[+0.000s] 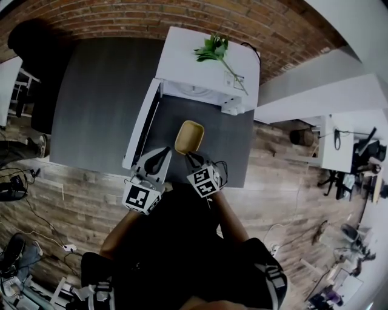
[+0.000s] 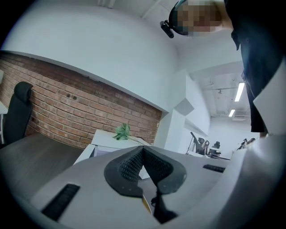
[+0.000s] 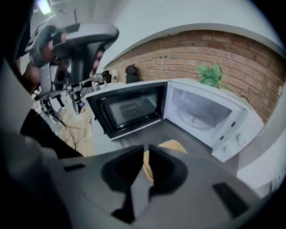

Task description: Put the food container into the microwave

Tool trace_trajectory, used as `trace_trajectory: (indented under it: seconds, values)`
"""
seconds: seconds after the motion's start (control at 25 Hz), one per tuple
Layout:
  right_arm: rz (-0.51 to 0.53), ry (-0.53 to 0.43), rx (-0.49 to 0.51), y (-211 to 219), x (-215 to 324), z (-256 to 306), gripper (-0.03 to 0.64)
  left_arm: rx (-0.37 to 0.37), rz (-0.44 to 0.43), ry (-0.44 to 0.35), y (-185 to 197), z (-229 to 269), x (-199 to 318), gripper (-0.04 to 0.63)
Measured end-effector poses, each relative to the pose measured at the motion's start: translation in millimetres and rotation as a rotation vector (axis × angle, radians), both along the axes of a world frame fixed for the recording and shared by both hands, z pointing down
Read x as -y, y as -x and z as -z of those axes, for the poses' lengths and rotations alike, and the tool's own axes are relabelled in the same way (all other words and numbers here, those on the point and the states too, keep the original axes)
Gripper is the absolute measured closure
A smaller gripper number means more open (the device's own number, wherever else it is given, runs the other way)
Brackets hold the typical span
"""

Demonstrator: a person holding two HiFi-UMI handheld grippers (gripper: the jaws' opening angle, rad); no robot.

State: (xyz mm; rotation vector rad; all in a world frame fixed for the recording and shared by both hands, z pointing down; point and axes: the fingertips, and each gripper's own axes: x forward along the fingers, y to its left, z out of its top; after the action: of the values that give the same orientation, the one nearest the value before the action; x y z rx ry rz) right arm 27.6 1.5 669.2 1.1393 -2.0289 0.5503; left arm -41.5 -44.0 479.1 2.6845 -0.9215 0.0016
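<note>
The food container (image 1: pixel 189 137) is a shallow yellow tub on the dark grey table (image 1: pixel 233 148), just in front of the white microwave (image 1: pixel 209 63). The microwave door (image 1: pixel 141 124) stands swung open to the left. My right gripper (image 1: pixel 193 158) is shut on the container's near rim. In the right gripper view the yellow container (image 3: pixel 172 146) shows past the right gripper (image 3: pixel 146 150), with the empty cavity (image 3: pixel 199 114) and the open door (image 3: pixel 129 107) beyond. My left gripper (image 1: pixel 162 156) hovers just left of the container. Its left gripper (image 2: pixel 143 150) pads meet with nothing between them.
A green leafy sprig (image 1: pixel 213 48) lies on top of the microwave. A larger grey table (image 1: pixel 97 97) and a black chair (image 1: pixel 36 48) are to the left, a brick wall (image 1: pixel 151 18) behind. White desks (image 1: pixel 336 142) stand at the right. Cables (image 1: pixel 36 236) trail over the wooden floor.
</note>
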Motion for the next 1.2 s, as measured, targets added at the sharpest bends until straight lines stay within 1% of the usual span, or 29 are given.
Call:
trace_trajectory:
  seconds: [0.24,0.28,0.32,0.36,0.48,0.6,0.72,0.92,1.0,1.12,1.2]
  values:
    - [0.111,0.112,-0.056,-1.8,-7.8,-49.1,0.572,0.023,0.009,-0.009,-8.3,-3.3,5.7,0.560]
    - [0.128,0.128,-0.067,-1.9,-8.9,-55.8,0.556,0.027,0.006,-0.011,-9.6,-4.4,6.0,0.560]
    - [0.145,0.143,-0.078,-1.9,-9.8,-62.2,0.519,0.029,0.004,-0.011,-10.9,-5.6,6.5,0.560]
    - [0.162,0.160,-0.089,-2.1,-11.3,-68.5,0.514,0.031,0.003,-0.008,-12.1,-6.7,6.9,0.560]
    - [0.212,0.209,-0.144,-5.3,-19.0,-86.4,0.514,0.027,0.011,0.012,-14.7,-8.7,8.1,0.560]
    - [0.255,0.234,-0.200,-10.0,-22.8,-102.1,0.514,0.033,0.011,0.020,-15.8,-11.0,8.4,0.560]
    - [0.283,0.270,-0.223,-11.8,-28.1,-116.1,0.514,0.037,0.016,0.034,-15.6,-14.2,7.7,0.560]
    - [0.312,0.278,-0.294,-20.2,-28.6,-138.1,0.514,0.044,0.014,0.026,-15.7,-16.5,7.3,0.560]
    - [0.325,0.280,-0.304,-19.1,-27.7,-142.2,0.514,0.040,0.015,0.032,-16.4,-16.0,7.0,0.560]
    - [0.343,0.283,-0.305,-16.2,-25.4,-145.6,0.514,0.038,0.012,0.018,-18.3,-15.5,7.1,0.560]
    - [0.364,0.283,-0.325,-15.6,-24.2,-148.3,0.514,0.038,0.017,0.031,-19.1,-16.5,6.9,0.560]
